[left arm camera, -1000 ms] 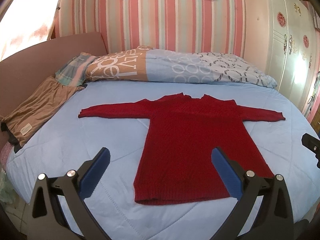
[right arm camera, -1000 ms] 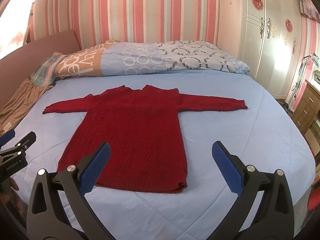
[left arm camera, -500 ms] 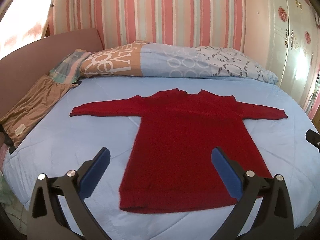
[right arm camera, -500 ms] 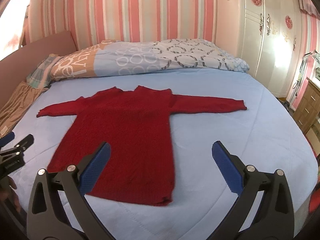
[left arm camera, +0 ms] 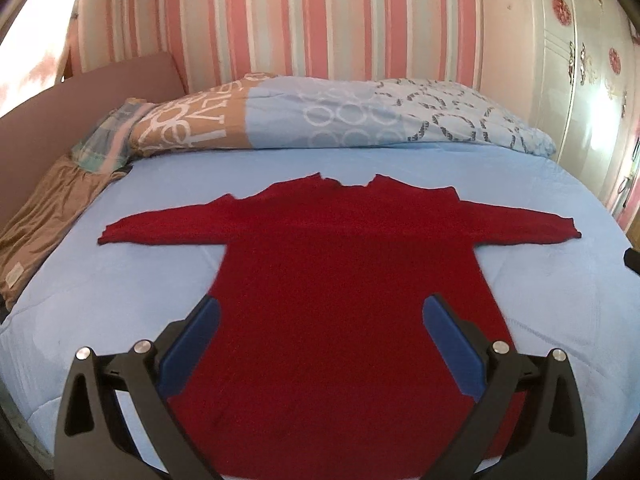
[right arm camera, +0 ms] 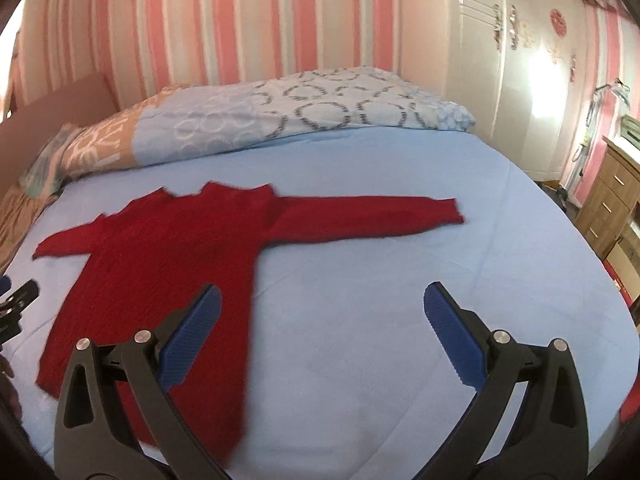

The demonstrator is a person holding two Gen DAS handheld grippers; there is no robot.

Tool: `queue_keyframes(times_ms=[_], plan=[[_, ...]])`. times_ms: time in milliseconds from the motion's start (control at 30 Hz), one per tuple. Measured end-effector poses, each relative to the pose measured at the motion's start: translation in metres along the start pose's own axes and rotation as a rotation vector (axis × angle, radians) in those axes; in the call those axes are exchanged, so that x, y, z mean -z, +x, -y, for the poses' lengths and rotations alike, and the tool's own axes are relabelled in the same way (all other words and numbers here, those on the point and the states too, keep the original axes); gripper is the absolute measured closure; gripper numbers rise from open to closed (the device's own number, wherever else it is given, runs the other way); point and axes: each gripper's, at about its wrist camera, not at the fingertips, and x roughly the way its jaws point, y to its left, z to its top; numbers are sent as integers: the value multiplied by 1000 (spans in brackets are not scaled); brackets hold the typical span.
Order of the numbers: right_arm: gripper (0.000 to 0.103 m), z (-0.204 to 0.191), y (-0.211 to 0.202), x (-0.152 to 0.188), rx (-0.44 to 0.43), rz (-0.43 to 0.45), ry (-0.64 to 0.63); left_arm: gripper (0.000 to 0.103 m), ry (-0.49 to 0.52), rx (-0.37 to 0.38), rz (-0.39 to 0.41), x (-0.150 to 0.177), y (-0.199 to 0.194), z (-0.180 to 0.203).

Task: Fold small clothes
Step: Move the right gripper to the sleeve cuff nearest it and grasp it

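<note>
Left wrist view: red sweater [left arm camera: 344, 304] lies flat and unfolded on the blue bed sheet [left arm camera: 120, 288], sleeves spread, no fold made yet; left gripper [left arm camera: 320, 320] hangs over its body, jaws wide, holding nothing. Right wrist view: right gripper [right arm camera: 322, 312] also wide and empty, above bare sheet beside the sweater's hem side, patterned duvet [right arm camera: 280, 108], striped wall [right arm camera: 260, 20] and white wardrobe [right arm camera: 520, 48] behind.

A light-blue bed [left arm camera: 520, 200] fills the view. A patterned duvet [left arm camera: 340, 116] lies bunched at twelve o'clock, with brown fabric [left arm camera: 44, 216], perhaps a garment, at nine. A white wardrobe [right arm camera: 520, 60] and wooden drawers [right arm camera: 612, 204] stand at three.
</note>
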Motion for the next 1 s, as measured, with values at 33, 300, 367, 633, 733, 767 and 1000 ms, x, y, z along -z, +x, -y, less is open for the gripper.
queue_keyframes(times_ms=[33,300,367,633,733,767,1000], plan=[[3,13,11,-4,7,2,5,1,-3,9,2,-3,7,7],[3,116,133,-46,71,-72,47,1,12,12,0,-21,58,57],[3,143,174,-56,82,-112,104,1,27,10,3,-27,71,69],[3,193,277,-71,123,-237,180,1,56,8,4,-38,109,102],[7,202,296,-73,117,-264,201,1,60,9,0,-38,118,107],[8,206,304,-75,102,-276,214,1,60,8,-3,-38,122,108],[21,209,334,-67,105,-363,252,1,63,-5,-23,-28,132,104]])
